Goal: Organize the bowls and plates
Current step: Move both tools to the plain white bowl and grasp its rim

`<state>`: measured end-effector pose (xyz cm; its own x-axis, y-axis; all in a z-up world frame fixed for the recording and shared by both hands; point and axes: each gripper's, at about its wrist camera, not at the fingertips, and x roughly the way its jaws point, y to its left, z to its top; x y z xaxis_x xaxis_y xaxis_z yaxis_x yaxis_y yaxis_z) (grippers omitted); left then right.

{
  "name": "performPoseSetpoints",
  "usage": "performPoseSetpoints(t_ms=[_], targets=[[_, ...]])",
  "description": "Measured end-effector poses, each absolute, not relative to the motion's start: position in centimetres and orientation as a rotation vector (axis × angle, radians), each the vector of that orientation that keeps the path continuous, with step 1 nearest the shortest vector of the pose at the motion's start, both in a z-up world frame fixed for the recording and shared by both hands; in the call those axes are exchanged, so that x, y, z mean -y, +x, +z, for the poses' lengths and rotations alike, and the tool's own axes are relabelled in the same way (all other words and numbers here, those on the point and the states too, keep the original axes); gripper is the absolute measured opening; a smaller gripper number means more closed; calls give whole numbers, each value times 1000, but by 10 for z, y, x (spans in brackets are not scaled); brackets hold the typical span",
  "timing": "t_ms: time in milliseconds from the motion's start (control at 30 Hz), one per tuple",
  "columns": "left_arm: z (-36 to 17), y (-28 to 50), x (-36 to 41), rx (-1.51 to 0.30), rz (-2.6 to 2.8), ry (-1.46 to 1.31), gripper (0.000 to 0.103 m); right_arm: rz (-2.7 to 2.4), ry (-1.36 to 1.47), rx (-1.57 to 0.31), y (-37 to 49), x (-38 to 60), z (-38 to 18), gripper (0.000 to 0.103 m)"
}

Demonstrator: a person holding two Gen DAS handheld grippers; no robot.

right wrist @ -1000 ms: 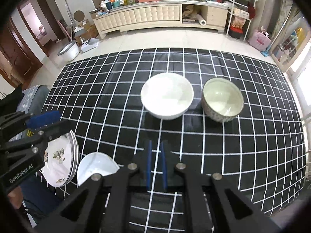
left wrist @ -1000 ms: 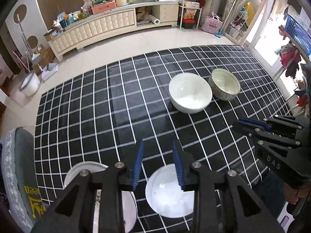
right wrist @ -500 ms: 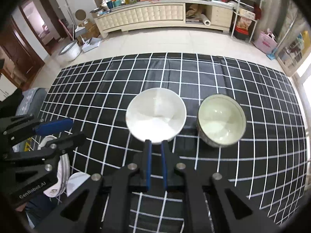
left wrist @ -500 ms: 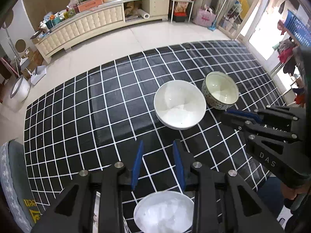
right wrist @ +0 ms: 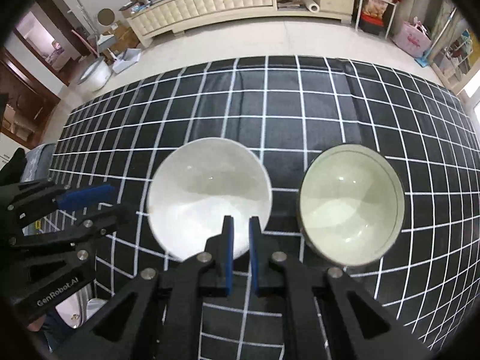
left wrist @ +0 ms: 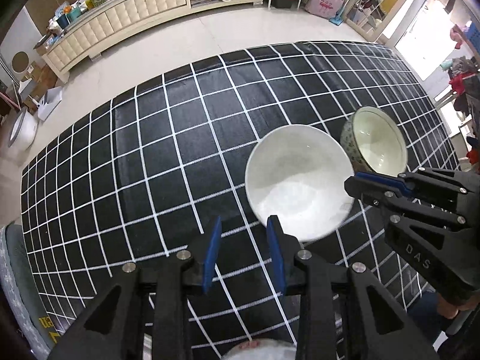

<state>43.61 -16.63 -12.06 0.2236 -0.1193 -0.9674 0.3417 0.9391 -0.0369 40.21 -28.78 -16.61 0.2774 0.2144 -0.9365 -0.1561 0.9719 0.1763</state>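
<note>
Tongs above white bowl

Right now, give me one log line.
left gripper: open, empty | right gripper: shut, empty, over plain white ceramic bowl | patterned greenish bowl: untouched

I see a black grid tablecloth, white bowl on it, patterned bowl just right of that bowl

light: bright daylight, right-side windows blown out | focus: sharp | edges: strong fisheye bend, dark corner vignette
</note>
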Motion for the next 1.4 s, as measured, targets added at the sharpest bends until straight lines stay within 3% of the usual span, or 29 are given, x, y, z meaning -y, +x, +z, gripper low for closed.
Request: performPoseSetpoints(t_ms=[833,900,933,967,1033,1133,1200,1400], targets=[[-171,467,176,-1412,-310,195,29,267,92,-1322,431,293,-173,13],[-169,467,172,-1411,-308,177,34,272,66,-1305,428,292,-165,13],[-167,467,171,-1405,-311,172,37,268,45,-1294,426,292,-161,16],[-164,467,169,-1396,-311,169,43,247,14,-1281,424,291,-158,35],[-158,465,168,-1381,-312,172,46,219,-23,-1239,421,292,-149,65],[-150,462,169,-1364,-309,196,49,204,-17,-1234,420,297,-146,68],[-147,460,170,-1350,-305,214,57,211,-3,-1247,421,299,-149,68],[-139,458,167,-1346,-316,192,63,259,32,-1244,422,299,-153,67]])
